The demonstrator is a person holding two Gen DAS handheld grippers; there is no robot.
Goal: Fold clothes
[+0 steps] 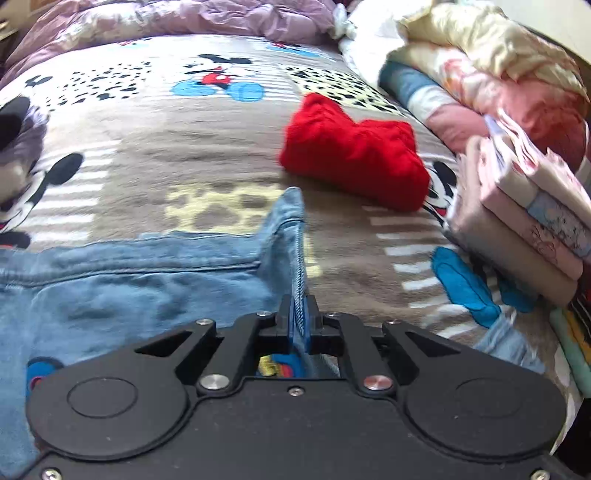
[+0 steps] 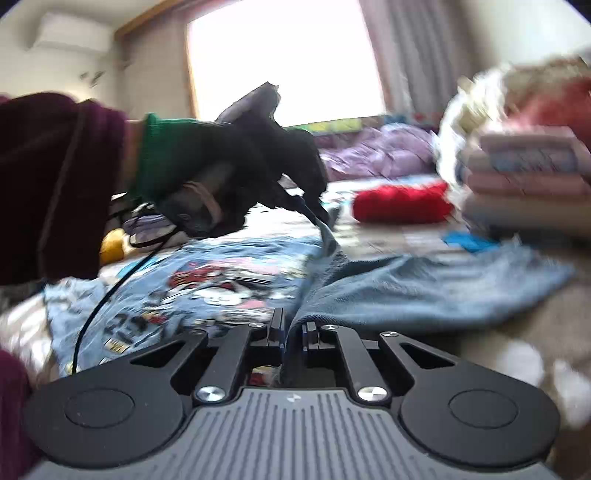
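A light blue sweatshirt [image 1: 122, 288] with a cartoon print [image 2: 207, 284] lies on the bed. My left gripper [image 1: 298, 317] is shut on a stitched edge of it, which stands up as a ridge ahead of the fingers. My right gripper [image 2: 293, 332] is shut on another edge of the same sweatshirt [image 2: 424, 291], whose cloth spreads to the right. In the right wrist view the left gripper [image 2: 321, 218], held by a gloved hand, pinches the cloth up off the bed. A folded red garment [image 1: 351, 155] lies beyond, and it also shows in the right wrist view [image 2: 402, 203].
A Mickey Mouse blanket [image 1: 166, 155] covers the bed. A stack of folded clothes [image 1: 524, 229] and piled bedding [image 1: 480, 66] stand at the right. A purple quilt [image 1: 166, 18] lies at the far edge. A bright window [image 2: 284, 62] is behind.
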